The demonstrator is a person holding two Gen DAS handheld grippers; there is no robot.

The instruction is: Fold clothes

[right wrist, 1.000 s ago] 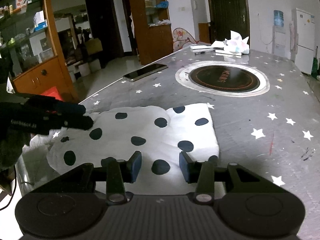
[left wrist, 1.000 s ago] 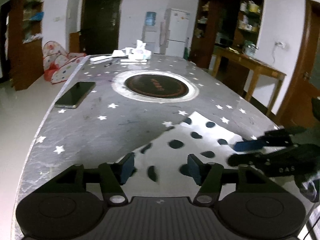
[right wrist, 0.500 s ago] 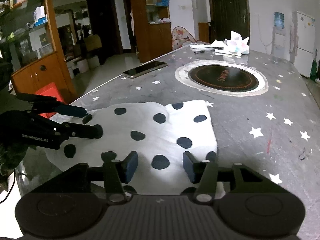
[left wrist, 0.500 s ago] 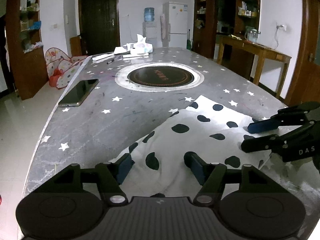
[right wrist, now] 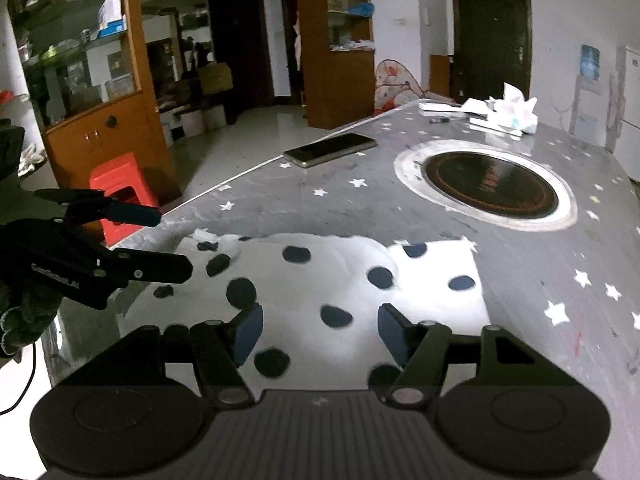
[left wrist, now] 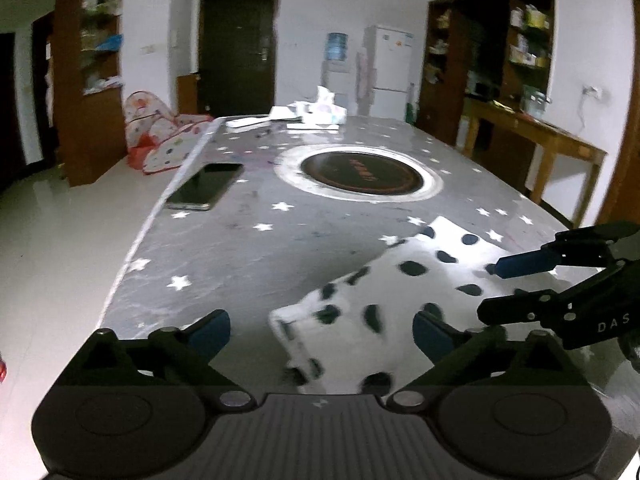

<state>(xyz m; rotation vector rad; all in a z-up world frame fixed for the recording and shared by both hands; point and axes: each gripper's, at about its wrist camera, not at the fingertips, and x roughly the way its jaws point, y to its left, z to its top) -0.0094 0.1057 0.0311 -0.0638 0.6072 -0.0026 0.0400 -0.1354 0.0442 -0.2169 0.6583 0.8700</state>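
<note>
The white cloth with black polka dots lies flat on the near end of the grey star-patterned table, short of the round inset burner. Compared with half a second ago, the left gripper has spread its jaws much wider and swung left, so its left finger now sits over bare tabletop and the cloth's folded corner lies between the fingers. The right gripper is released too, slightly wider than before, hovering over the cloth. A black smartphone rests near the table's left edge.
</note>
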